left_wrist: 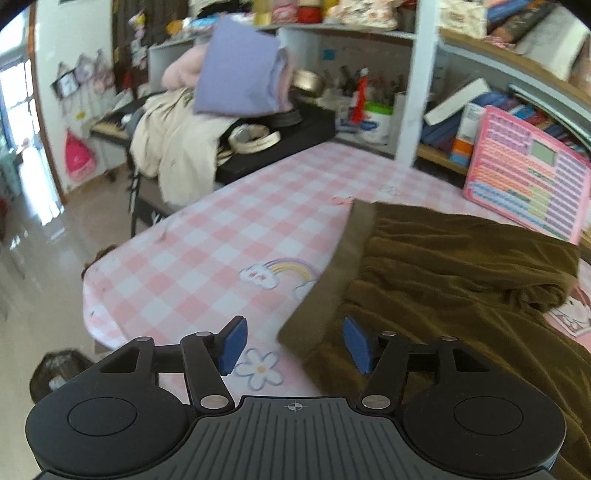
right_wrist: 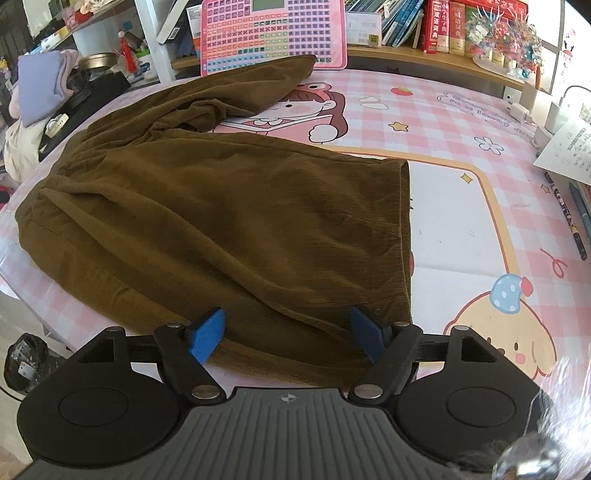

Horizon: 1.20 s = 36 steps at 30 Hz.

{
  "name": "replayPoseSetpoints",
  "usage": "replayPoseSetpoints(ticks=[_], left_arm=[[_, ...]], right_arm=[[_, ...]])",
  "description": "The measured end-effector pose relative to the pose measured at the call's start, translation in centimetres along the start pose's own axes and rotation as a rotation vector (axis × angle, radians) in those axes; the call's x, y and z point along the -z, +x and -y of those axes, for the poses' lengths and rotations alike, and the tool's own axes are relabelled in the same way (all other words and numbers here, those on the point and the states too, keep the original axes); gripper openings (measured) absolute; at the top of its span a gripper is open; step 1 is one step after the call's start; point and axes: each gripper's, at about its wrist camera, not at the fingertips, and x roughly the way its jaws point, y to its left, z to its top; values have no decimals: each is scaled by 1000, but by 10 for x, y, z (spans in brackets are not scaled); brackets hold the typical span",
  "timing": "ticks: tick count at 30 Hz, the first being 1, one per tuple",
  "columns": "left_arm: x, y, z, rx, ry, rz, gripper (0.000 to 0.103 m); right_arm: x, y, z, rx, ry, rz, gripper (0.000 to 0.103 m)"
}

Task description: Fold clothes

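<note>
Clearly, we have the brown trousers (right_wrist: 229, 206) spread flat on the desk (right_wrist: 461, 206), waistband toward the shelf-side pile of clothes and hems toward the cartoon print, and we take the trousers as our landmark for everything else. One leg lies broad and smooth nearest us, its hem (right_wrist: 404, 229) running as a straight edge. The other leg (right_wrist: 236, 88) angles away beyond it, with its far end against the pink board (right_wrist: 273, 33) that leans behind the trousers. We judge that the garment lies opened out like this so that its edges can be found and matched. Whether the legs are about to be laid one over the other, or have just been opened out, we cannot settle from this moment alone.

Our left tongs (left_wrist: 293, 345) hover over the near corner of the waistband (left_wrist: 332, 266), with one pad above bare desk and the other above brown cloth. They are spread wide and grip nothing. We cannot tell whether the pad over the cloth touches it.

Our right tongs (right_wrist: 288, 338) sit at the near edge of the trousers, just short of the hem corner. They too are spread wide, with cloth showing between the pads and nothing pinched. Both pairs stand released, one at each end of the near edge, which we read as being well placed for a lift along that edge.
</note>
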Motion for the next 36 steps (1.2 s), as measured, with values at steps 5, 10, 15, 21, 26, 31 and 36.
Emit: replayPoseSetpoints(ticks=[5, 10, 15, 21, 26, 31, 36], left_arm=[[-9, -2, 18, 63, 60, 26, 64], [-15, 7, 31, 139, 119, 22, 64], [-20, 14, 36, 214, 182, 19, 65], [-31, 23, 36, 327, 245, 23, 65], [-40, 32, 35, 405, 295, 28, 65], [-46, 43, 30, 468, 276, 30, 65], [-41, 54, 30, 505, 260, -3, 65]], right_arm=[[-5, -2, 3, 16, 57, -13, 73], [-7, -8, 4, 69, 136, 8, 73], [-11, -16, -2, 122, 207, 41, 73], [-19, -24, -26, 165, 237, 83, 73], [-29, -26, -50, 192, 223, 102, 73], [-43, -28, -71, 212, 196, 122, 73], [-66, -31, -78, 219, 169, 152, 73]])
